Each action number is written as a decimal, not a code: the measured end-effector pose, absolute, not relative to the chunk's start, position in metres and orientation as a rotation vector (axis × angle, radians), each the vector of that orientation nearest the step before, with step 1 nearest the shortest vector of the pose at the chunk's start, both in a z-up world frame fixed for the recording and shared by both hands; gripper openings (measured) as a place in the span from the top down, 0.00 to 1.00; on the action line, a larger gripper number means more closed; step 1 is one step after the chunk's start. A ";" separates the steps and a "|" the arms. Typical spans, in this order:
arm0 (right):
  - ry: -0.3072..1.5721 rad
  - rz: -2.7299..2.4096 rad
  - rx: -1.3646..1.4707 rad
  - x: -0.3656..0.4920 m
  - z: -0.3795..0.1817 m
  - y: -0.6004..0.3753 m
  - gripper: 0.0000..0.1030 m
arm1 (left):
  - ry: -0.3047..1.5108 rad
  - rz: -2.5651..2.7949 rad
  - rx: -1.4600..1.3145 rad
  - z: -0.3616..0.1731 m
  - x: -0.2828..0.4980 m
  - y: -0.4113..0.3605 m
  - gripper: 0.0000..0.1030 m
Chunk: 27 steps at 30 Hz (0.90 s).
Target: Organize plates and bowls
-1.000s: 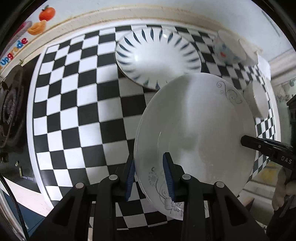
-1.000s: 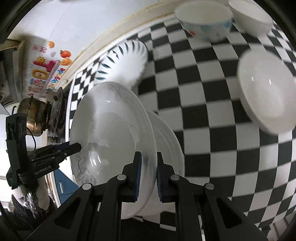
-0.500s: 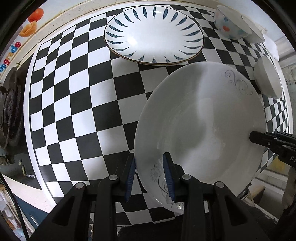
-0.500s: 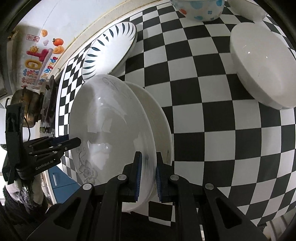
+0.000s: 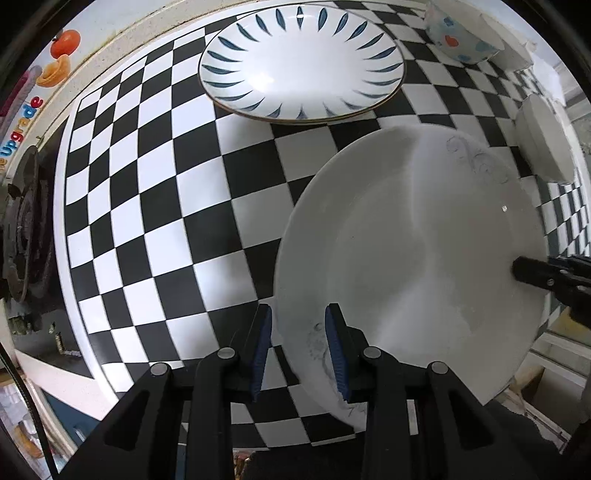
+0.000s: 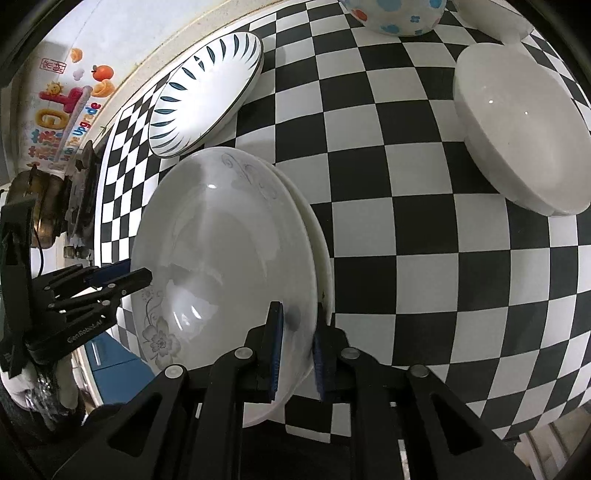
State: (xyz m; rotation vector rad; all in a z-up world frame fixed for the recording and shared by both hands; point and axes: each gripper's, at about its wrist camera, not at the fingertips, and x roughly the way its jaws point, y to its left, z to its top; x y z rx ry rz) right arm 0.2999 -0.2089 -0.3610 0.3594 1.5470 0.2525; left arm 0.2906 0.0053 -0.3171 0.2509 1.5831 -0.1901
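Checkered countertop [image 5: 155, 221] fills both views, and the floral plate [image 6: 229, 258], pinched at opposite rims by left gripper [image 5: 299, 347] and right gripper [image 6: 297, 343], has dropped onto the plain plate [image 6: 325, 258] beneath: 2 stacked. Farther off, blue-leaf plate [image 5: 301, 62], white bowl [image 6: 517, 122] and dotted bowl [image 6: 395, 14] sit empty.

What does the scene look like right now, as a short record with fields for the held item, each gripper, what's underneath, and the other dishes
held item: floral white plate, gripped at opposite rim edges
left gripper: fingers straddle the plate's rim
right gripper: fingers closed on the rim
underneath: second white plate, edge showing behind the held one
other plate: blue-leaf plate, at the back near the wall
bowls: white bowl, dotted bowl, at the right
surface: checkered countertop
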 end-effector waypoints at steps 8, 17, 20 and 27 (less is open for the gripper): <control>1.598 0.182 0.270 0.303 -0.356 -0.205 0.74 | 1.607 -0.193 0.215 -0.318 0.292 0.008 0.74; 1.620 0.175 0.250 0.305 -0.353 -0.199 0.74 | 1.588 -0.191 0.162 -0.294 0.307 0.029 0.73; 1.571 0.153 0.261 0.316 -0.331 -0.207 0.73 | 1.537 -0.168 0.087 -0.271 0.325 0.043 0.73; 1.464 0.193 0.386 0.393 -0.301 -0.208 0.62 | 1.468 -0.118 -0.017 -0.258 0.408 0.075 0.71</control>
